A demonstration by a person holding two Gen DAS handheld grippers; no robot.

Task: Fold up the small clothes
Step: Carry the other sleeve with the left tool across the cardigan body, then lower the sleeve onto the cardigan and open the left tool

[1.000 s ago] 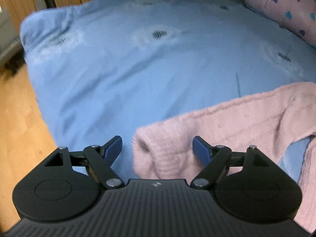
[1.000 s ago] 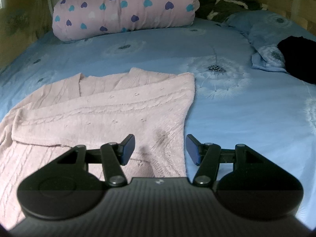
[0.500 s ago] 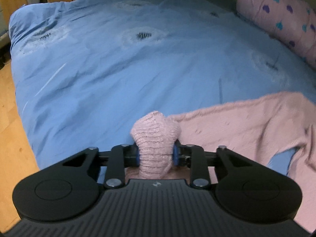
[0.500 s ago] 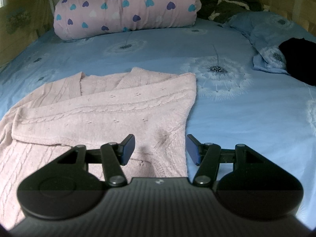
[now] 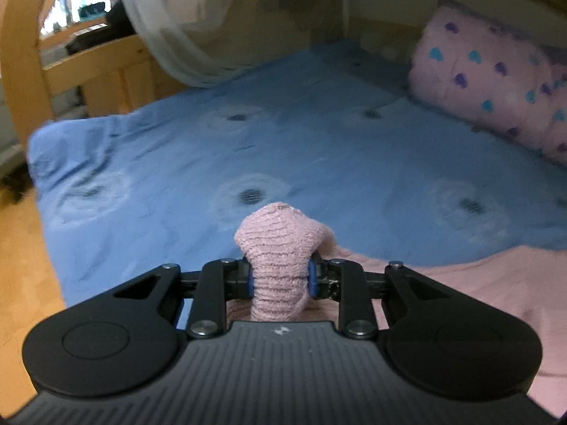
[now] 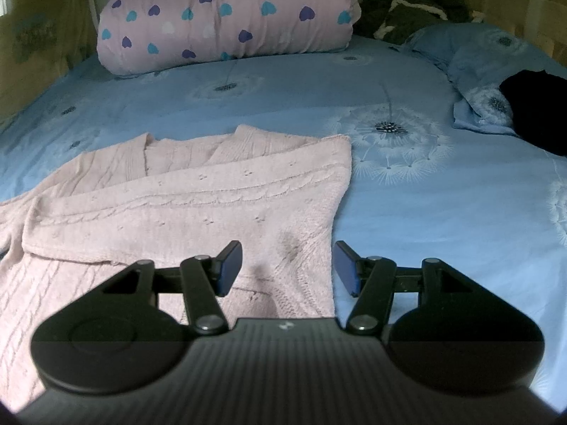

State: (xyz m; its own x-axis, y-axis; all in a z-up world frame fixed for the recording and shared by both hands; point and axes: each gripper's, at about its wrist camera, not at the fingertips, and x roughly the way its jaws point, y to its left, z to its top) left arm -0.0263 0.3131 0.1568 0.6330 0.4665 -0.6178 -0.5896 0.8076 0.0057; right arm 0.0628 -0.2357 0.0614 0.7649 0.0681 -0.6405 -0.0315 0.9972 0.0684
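— So where does the knit sit against the left gripper?

— Right between its blue pads. The jaws have just been closing and now pinch a ribbed end of the pink cardigan, which bulges up past the fingertips in a rounded knob, raised off the blue duvet. It may be a cuff, though the blur in that view leaves me unsure. From there the knit trails off to the lower right.

— And the right gripper?

— Parted about halfway, holding nothing. It hovers over the cardigan's near right edge: the left finger over pink knit, the right finger over bare duvet just past the edge. The garment lies flat there, one front panel folded across it.

— Count things for me.

— One cardigan, two grippers, one pink heart-print bolster at the far side of the bed, one blue pillow to the right with one black garment lying on it.
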